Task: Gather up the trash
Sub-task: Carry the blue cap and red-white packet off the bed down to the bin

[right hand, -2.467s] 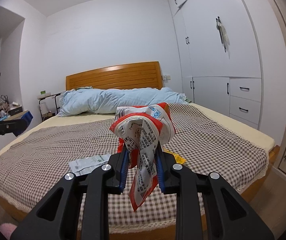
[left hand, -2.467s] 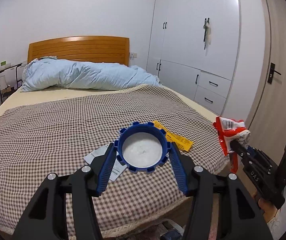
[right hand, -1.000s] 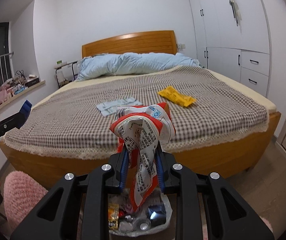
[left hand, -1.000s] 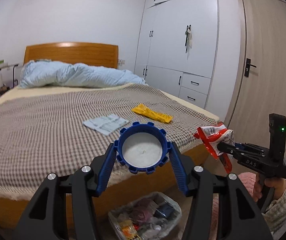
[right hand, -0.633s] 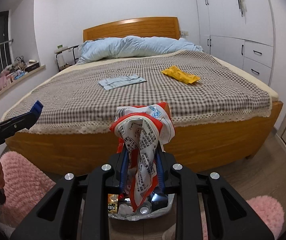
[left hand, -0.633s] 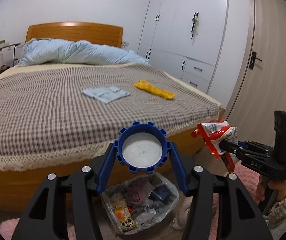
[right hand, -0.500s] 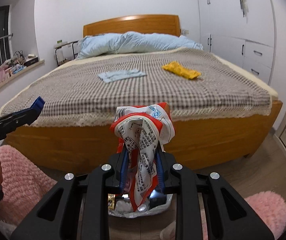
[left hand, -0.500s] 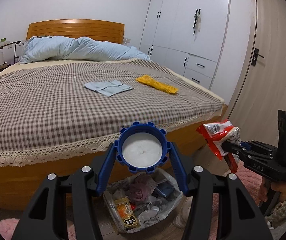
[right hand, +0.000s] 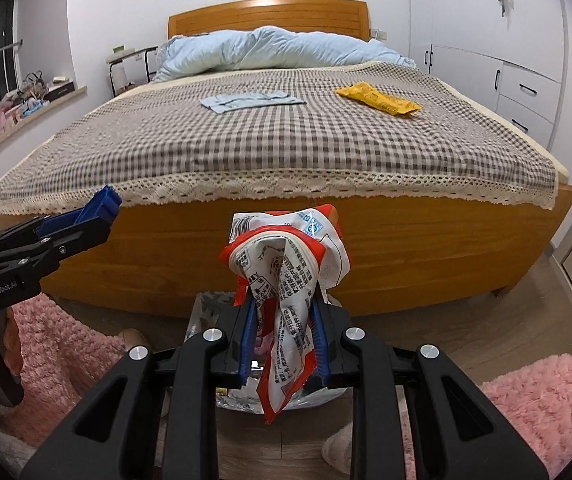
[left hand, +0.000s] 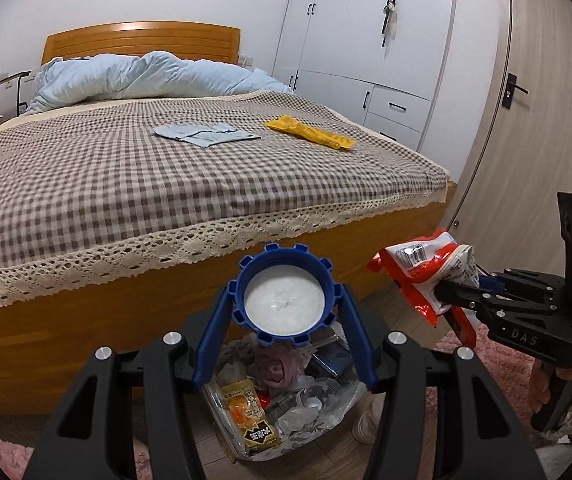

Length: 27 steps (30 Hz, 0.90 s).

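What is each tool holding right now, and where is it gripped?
Left tool: blue lid, by its notched rim. Right tool: crumpled red-white snack wrapper, pinched mid-body.

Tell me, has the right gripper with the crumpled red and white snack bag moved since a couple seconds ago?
Yes. The right gripper has dropped from above the checkered bed to below the mattress edge, holding the red and white snack bag over the clear trash bag.

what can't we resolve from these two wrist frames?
- Trash bag: left wrist view, its middle is behind the blue cap in the left tool; right wrist view, mostly behind the right tool and red snack wrapper.
- Wrapper print: too small to read.
- Yellow packet label: too small.
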Each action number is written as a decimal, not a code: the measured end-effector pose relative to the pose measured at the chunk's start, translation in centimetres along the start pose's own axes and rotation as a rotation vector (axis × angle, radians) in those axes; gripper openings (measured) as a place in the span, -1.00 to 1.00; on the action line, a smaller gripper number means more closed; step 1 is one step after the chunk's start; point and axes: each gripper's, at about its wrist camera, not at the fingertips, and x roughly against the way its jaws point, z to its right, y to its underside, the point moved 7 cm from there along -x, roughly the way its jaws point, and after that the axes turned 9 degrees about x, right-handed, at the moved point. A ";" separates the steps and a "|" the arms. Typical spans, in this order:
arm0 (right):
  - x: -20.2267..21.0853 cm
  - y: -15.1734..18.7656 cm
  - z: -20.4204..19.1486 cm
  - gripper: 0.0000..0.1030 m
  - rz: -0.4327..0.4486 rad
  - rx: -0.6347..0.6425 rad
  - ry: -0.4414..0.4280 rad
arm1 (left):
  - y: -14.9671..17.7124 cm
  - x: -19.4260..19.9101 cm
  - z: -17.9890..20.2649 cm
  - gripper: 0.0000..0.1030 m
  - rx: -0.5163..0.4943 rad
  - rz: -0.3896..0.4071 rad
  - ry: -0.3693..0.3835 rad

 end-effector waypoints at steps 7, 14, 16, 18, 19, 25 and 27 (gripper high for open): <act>-1.5 0.8 -1.0 -0.53 -0.044 0.016 -0.009 | 1.5 -1.9 -0.3 0.01 -0.005 -0.048 0.005; -3.3 1.8 -1.6 -0.53 -0.070 0.003 -0.039 | 3.7 -4.2 -0.8 0.01 -0.010 -0.129 -0.020; -3.7 1.9 -1.7 -0.53 -0.069 0.004 -0.042 | 4.5 -5.0 -1.2 0.01 0.010 -0.162 -0.020; -4.0 2.2 -1.5 -0.53 -0.066 0.007 -0.037 | 4.9 -5.4 -1.6 0.01 0.026 -0.178 -0.022; -4.0 2.3 -1.5 -0.53 -0.062 0.005 -0.036 | 5.0 -5.6 -1.7 0.01 0.034 -0.185 -0.023; -5.6 3.3 -0.6 -0.53 -0.067 -0.031 -0.065 | 6.6 -7.5 -2.5 0.01 0.060 -0.258 -0.043; -6.4 3.7 -0.5 -0.53 -0.081 -0.029 -0.064 | 7.3 -8.5 -2.7 0.01 0.073 -0.298 -0.046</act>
